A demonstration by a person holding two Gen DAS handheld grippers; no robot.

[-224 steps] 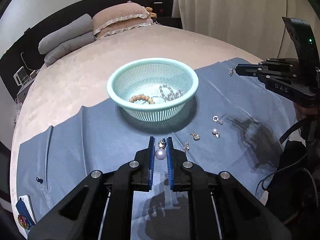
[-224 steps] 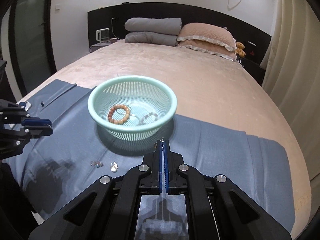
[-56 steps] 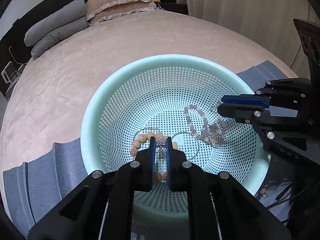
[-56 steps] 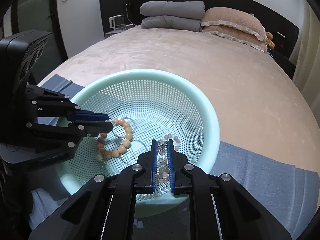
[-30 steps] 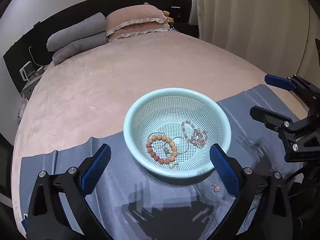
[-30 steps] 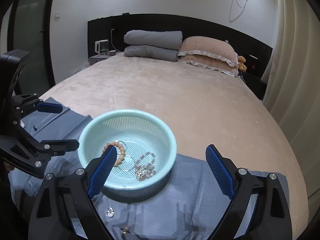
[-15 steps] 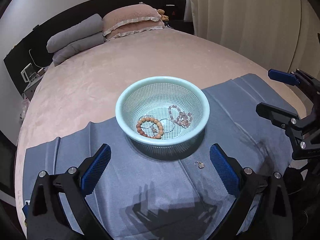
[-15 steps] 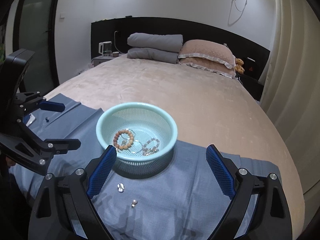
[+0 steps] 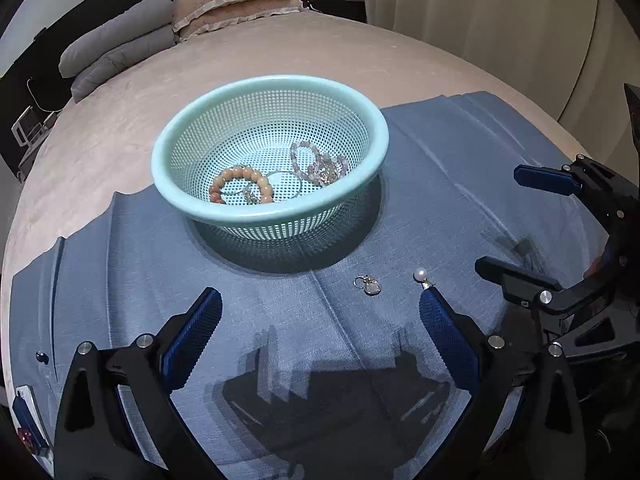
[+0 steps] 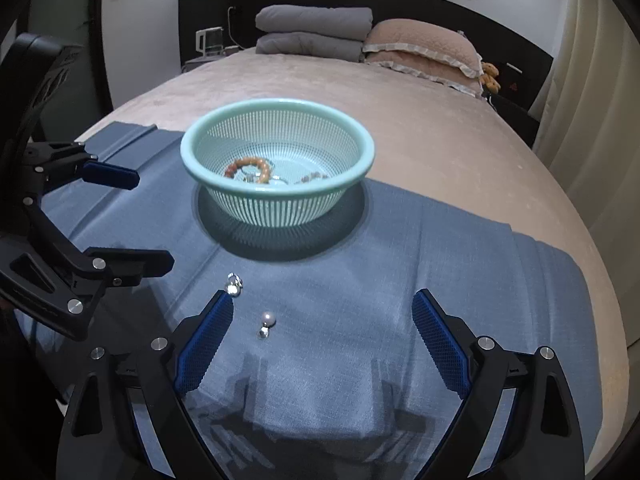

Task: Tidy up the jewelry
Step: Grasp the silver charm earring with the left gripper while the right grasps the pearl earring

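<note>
From the left wrist view, our left gripper (image 9: 320,312) hangs over the blue cloth (image 9: 460,184) spread on the bed (image 9: 280,52), its jaws spread wide and holding nothing. Ahead sits the mint basket (image 9: 270,84), and inside it we see an orange bead bracelet (image 9: 240,188), a pale purple bead strand (image 9: 318,162) and a thin ring-like piece that we cannot make out clearly. Two pieces lie loose on the cloth, just in front of the basket: a small silver charm (image 9: 368,285) and a pearl earring (image 9: 422,276), which is close to our right-hand finger pad. Our right gripper (image 9: 524,224) shows at the right edge, jaws open too.

From the right wrist view, our right gripper (image 10: 322,338) is likewise empty with its jaws wide apart, low over the cloth. The pearl earring (image 10: 267,321) lies between the two pads, nearer the left one, and the silver charm (image 10: 233,285) sits just past that pad's tip. The basket (image 10: 276,106) stands beyond them, the orange bead bracelet (image 10: 248,168) visible through its rim. The left gripper (image 10: 132,216) reaches in from the left side, open.

We judge the task mostly done: the bracelets are in the basket, and the charm and the pearl earring are what remains to be picked up and dropped in.
</note>
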